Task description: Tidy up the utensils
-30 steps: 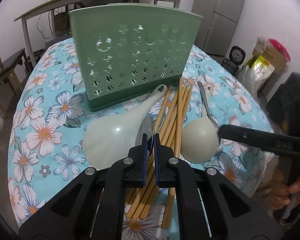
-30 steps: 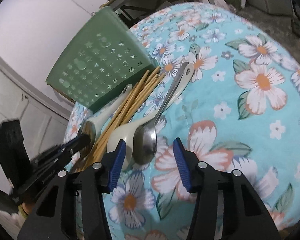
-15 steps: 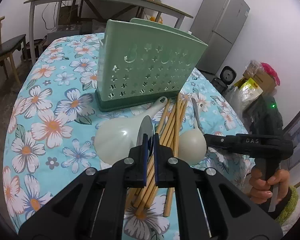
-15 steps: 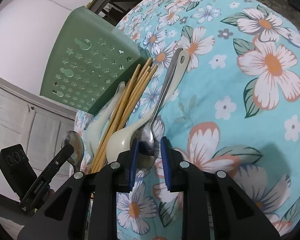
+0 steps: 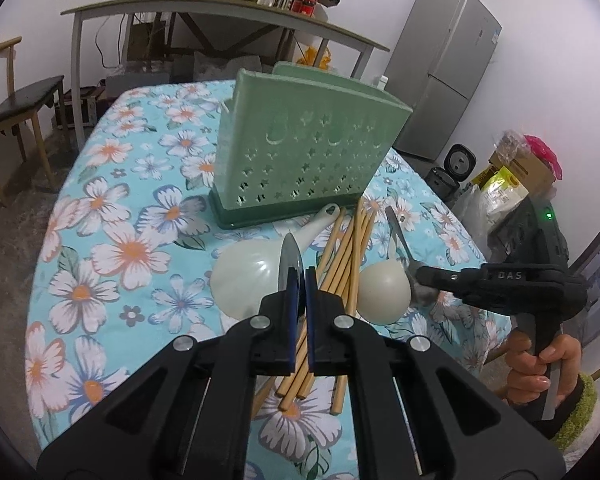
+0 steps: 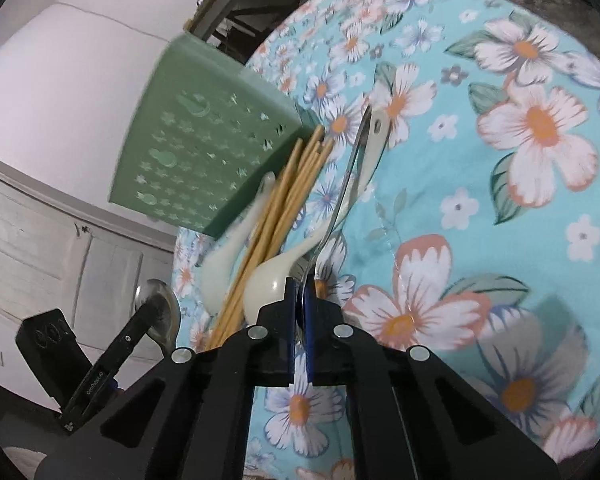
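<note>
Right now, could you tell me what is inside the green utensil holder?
Nothing shows above the green utensil holder's rim or through its star holes. Its solid walls hide the inside, so I cannot say it is empty.

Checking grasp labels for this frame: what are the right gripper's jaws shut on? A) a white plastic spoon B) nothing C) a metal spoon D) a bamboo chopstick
C: the right gripper has its jaws shut on the bowl of the metal spoon, whose handle runs up over the tablecloth beside the white plastic spoon.
</note>
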Motion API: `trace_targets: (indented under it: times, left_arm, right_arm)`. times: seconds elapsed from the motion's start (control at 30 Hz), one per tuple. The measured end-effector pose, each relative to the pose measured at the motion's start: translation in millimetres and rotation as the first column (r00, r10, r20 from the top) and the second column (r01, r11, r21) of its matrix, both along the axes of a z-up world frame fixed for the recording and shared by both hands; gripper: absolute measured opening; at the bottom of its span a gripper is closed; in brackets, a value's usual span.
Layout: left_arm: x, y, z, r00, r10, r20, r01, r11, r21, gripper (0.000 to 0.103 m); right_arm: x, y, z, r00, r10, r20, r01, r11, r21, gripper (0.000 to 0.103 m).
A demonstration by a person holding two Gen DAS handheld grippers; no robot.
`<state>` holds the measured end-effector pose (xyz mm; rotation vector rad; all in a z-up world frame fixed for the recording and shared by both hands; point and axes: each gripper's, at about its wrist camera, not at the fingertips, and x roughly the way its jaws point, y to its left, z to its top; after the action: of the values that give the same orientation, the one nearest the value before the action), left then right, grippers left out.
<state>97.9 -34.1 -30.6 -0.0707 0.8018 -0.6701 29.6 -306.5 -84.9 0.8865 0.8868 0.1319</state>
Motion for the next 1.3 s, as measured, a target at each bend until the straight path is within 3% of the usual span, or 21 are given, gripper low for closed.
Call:
trace_targets:
  times: [0.2, 0.43, 0.7, 0.93, 1.17, 1.23, 1.3]
  left_arm:
    - [-11.8, 9.9, 20.6, 0.998, 0.014, 0.055, -0.014, 1.0, -0.014, 0.003]
    - [-19.1, 19.3, 50.0, 0.991, 0.037, 0.128, -0.032, 0.999, -0.043, 0.003]
    - [-22.5, 27.1, 79.0, 0.976, 0.059, 0.212, -0.046, 0.997, -0.065, 0.003]
    - [-5.3, 33.8, 132.5, 0.94, 0.092, 0.33, -0.029, 0.981, -0.189, 0.003]
    - [26.7, 31.7, 180.9, 0.886, 0.167, 0.433, 0.009, 0.927, -0.376, 0.003]
    - [39.9, 23.6, 184.1, 0.885, 0.168, 0.435, 0.021, 0.917, -0.397, 0.003]
    - [56.4, 16.2, 180.4, 0.9, 0.154, 0.408, 0.032, 0.91, -0.414, 0.003]
  right_arm:
    - [-29.5, -15.5, 16.8, 0.997, -0.047, 0.055, 0.045, 0.998, 0.043, 0.004]
    - [-46.5, -23.7, 27.4, 0.99, -0.077, 0.115, 0.059, 0.986, 0.154, 0.004]
    - [-58.5, -28.1, 54.5, 0.98, -0.09, 0.179, 0.07, 0.991, 0.114, 0.004]
    - [-63.8, -34.5, 90.0, 0.965, -0.081, 0.251, 0.058, 0.993, 0.098, 0.004]
    - [-46.0, -32.2, 129.2, 0.941, -0.031, 0.338, -0.005, 0.994, 0.105, 0.004]
    - [-34.8, -31.8, 136.5, 0.935, -0.01, 0.354, -0.045, 0.988, 0.145, 0.004]
    - [-22.5, -29.2, 140.4, 0.936, 0.011, 0.352, -0.073, 0.984, 0.163, 0.004]
